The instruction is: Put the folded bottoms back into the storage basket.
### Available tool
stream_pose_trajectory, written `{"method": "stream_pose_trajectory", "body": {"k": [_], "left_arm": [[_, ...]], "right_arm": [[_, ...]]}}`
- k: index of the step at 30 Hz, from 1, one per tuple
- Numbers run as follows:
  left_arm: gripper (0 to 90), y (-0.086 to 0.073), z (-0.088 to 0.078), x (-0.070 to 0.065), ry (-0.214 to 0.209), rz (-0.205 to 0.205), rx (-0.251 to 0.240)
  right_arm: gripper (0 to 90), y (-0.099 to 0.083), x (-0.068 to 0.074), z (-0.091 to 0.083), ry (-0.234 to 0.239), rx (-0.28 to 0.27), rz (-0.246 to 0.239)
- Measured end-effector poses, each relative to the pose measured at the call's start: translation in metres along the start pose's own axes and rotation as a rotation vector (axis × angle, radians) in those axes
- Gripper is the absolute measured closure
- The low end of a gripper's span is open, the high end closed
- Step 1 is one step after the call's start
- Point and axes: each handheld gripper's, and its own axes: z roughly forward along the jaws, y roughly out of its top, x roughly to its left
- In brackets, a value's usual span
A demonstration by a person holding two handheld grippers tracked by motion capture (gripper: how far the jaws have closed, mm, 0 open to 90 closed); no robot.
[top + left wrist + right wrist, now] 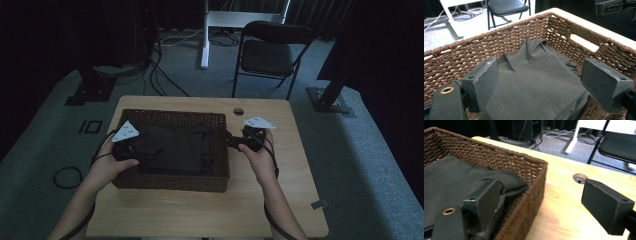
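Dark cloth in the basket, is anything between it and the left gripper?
Nothing visible: the left gripper hangs open right above the folded dark cloth, inside the wicker basket walls.

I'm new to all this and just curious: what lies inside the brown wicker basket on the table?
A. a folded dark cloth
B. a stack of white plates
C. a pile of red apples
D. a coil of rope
A: the left gripper view shows a folded dark cloth lying inside the woven basket, with no plates, apples or rope.
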Motion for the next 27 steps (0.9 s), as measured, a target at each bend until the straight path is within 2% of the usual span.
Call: {"method": "stream_pose_trajectory", "body": {"k": [9,15,21,27], "left_arm": [[15.7,-0.007,-0.012,-0.011,-0.010,0.024,-0.029],[15.7,-0.014,-0.017,-0.020,-0.030,0.028,-0.043],[15.8,-0.022,-0.024,-0.027,-0.030,0.063,-0.041],[15.8,-0.032,-0.035,-0.037,-0.046,0.077,-0.063]], "right_arm": [[14.8,-0.016,-0.020,-0.024,-0.023,-0.032,0.011],[14.8,-0.034,-0.028,-0.037,-0.033,-0.023,-0.002],[14.8,-0.053,-0.038,-0.046,-0.038,-0.025,0.033],[14.8,-0.071,-0.047,-0.053,-0.061,-0.005,0.041]]}}
